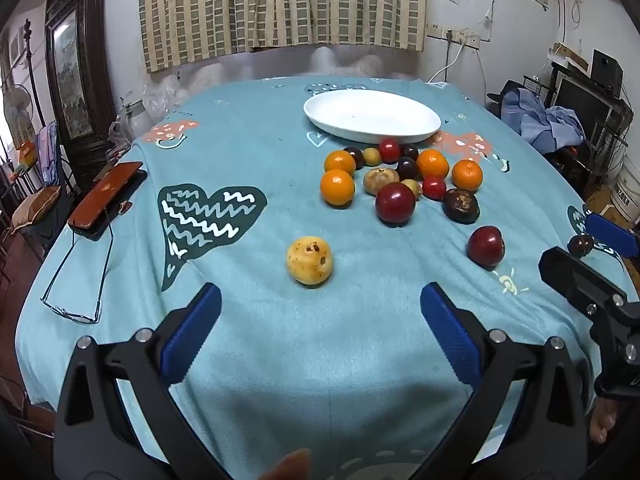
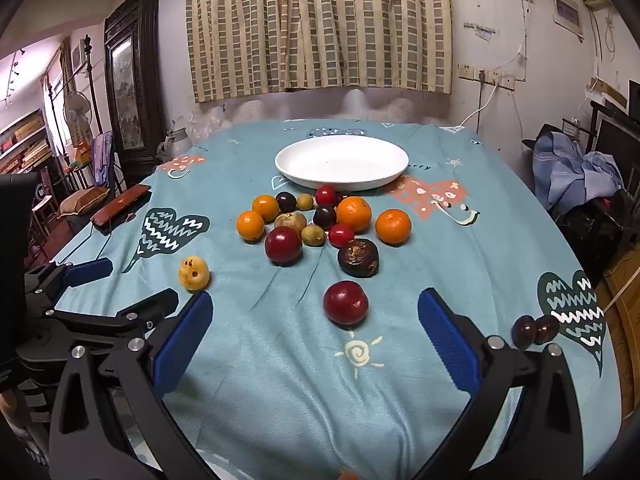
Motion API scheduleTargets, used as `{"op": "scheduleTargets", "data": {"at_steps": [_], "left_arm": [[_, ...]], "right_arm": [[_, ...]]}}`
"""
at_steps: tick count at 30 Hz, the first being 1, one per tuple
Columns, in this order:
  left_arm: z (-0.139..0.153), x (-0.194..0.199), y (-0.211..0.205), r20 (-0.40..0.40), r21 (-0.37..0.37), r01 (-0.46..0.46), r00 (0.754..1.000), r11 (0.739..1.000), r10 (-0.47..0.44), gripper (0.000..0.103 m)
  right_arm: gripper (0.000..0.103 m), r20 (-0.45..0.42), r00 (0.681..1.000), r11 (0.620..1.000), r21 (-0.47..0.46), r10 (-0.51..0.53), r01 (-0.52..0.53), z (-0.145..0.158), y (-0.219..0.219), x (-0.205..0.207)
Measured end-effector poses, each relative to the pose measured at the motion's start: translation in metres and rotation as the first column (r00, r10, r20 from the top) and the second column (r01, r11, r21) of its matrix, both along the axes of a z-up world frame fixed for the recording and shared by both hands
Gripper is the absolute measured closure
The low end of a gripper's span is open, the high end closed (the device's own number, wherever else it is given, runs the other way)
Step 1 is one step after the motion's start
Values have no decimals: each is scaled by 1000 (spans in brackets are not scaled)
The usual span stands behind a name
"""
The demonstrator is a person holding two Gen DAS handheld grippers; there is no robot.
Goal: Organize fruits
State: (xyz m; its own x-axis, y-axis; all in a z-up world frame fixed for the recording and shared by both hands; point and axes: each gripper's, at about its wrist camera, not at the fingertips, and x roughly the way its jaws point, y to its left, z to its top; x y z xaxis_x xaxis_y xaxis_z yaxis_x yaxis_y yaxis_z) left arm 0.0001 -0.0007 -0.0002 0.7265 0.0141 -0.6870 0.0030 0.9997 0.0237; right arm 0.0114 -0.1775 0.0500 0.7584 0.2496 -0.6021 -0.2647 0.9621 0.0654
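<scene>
An empty white oval plate (image 1: 372, 116) (image 2: 342, 162) stands at the far middle of the table. In front of it lies a cluster of oranges (image 1: 337, 187) (image 2: 393, 226), red fruits (image 1: 395, 203) (image 2: 283, 245), dark plums and small green fruits. A yellow fruit (image 1: 309, 260) (image 2: 194, 273) lies alone just ahead of my open, empty left gripper (image 1: 320, 320). A red fruit (image 2: 345, 302) (image 1: 486, 246) lies alone just ahead of my open, empty right gripper (image 2: 316, 328). Two small dark fruits (image 2: 534, 331) lie at the right.
The table wears a light blue cloth with heart prints (image 1: 208, 216). A brown case (image 1: 106, 198) and wire glasses (image 1: 76, 276) lie near the left edge. The right gripper shows at the right of the left wrist view (image 1: 588, 252). Furniture stands around the table.
</scene>
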Motion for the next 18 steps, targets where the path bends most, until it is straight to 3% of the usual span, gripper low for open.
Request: {"op": "scheduleTargets", "data": {"at_steps": [18], "left_arm": [[0, 0, 0, 1, -7, -2, 1000, 1000, 2, 2]], "right_arm": [[1, -9, 1000, 1000, 6, -1, 2, -1, -1, 2]]}}
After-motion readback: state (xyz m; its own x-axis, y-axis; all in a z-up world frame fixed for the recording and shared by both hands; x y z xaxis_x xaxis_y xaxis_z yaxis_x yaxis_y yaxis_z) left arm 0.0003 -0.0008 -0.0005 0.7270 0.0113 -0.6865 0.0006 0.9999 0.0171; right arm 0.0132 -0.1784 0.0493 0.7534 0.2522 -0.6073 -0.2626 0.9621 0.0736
